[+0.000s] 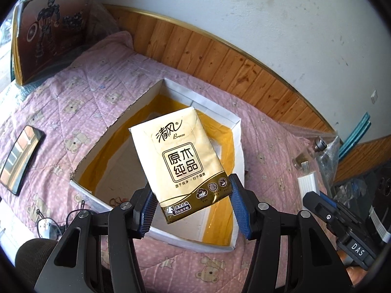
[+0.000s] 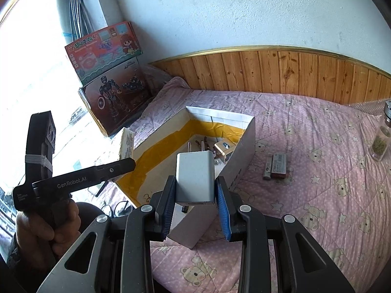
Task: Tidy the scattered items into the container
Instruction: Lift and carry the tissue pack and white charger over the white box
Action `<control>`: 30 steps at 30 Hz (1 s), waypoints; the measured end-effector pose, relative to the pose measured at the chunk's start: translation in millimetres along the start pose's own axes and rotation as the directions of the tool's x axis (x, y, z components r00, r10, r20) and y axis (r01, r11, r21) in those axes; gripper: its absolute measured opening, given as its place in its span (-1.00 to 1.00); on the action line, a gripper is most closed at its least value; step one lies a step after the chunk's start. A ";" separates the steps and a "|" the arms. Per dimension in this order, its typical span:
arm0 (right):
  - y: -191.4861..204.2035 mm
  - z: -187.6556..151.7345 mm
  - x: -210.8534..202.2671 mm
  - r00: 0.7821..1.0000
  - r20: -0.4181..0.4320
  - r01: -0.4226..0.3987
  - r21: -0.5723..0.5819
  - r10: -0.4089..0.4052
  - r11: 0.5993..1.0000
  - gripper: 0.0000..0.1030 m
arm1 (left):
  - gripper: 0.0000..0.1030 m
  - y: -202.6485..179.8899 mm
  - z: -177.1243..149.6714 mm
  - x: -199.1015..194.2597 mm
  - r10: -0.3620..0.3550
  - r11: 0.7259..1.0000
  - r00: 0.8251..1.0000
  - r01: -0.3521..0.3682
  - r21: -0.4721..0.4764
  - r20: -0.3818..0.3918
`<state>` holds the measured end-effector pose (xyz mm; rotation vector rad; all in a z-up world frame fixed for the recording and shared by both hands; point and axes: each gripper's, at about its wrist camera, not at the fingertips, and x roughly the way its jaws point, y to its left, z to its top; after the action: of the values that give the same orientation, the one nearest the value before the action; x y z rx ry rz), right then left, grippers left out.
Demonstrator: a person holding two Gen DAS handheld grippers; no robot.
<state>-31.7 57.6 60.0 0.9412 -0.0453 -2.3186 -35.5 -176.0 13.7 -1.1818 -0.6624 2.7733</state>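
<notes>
My left gripper (image 1: 193,205) is shut on a cream and gold tissue pack (image 1: 180,156) and holds it above the open white box (image 1: 234,131) with yellow tape inside. My right gripper (image 2: 195,193) is shut on a white plug charger (image 2: 195,175), prongs pointing forward, above the near part of the same box (image 2: 244,146). Small items (image 2: 220,146) lie in the box's far corner. The tissue pack's edge (image 2: 127,144) and the left gripper's body (image 2: 73,180) show at the left in the right wrist view.
A pink bear-print quilt (image 1: 97,92) covers the bed. A phone (image 1: 20,156) and glasses (image 1: 48,224) lie left of the box. A small battery pack (image 2: 276,166) and a glass jar (image 2: 382,134) lie to the right. Toy boxes (image 2: 114,97) stand at the back left.
</notes>
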 end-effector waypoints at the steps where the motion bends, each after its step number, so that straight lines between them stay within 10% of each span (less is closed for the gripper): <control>1: 1.1 1.0 1.4 1.000 -0.001 -0.003 -0.003 0.003 1.000 -0.36 | 0.11 1.2 0.8 0.7 0.001 1.000 1.000 -0.001 -0.004 0.000; 30: 5.5 28.5 58.3 0.998 -0.055 -0.047 -0.043 0.044 0.998 -0.35 | 0.11 -15.7 -6.2 66.4 -0.074 0.997 0.985 0.079 0.026 -0.154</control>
<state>-78.9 14.8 46.6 0.9698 0.0067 -2.2427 -79.8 -145.4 -28.6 -1.3168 -0.6317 2.5893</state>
